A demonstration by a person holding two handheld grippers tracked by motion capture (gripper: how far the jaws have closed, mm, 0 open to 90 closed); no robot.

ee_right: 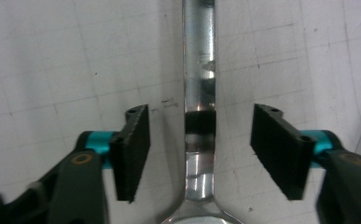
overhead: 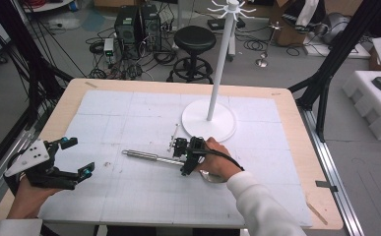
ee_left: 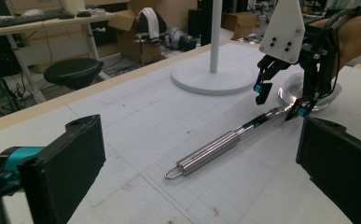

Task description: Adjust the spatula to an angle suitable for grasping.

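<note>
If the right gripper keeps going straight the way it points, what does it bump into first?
Most likely the ladle's handle: the right gripper points down at the table, its fingers on either side of the shiny handle, not yet touching.

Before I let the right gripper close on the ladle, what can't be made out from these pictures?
- Shiny steel ladle: bowl mostly behind the right gripper in the left gripper view, under the hand in the high view, cut by the bottom edge in the right gripper view.
- Tall white hook stand: hooks too small in the high view.
- Left gripper: open, holding nothing.
</note>
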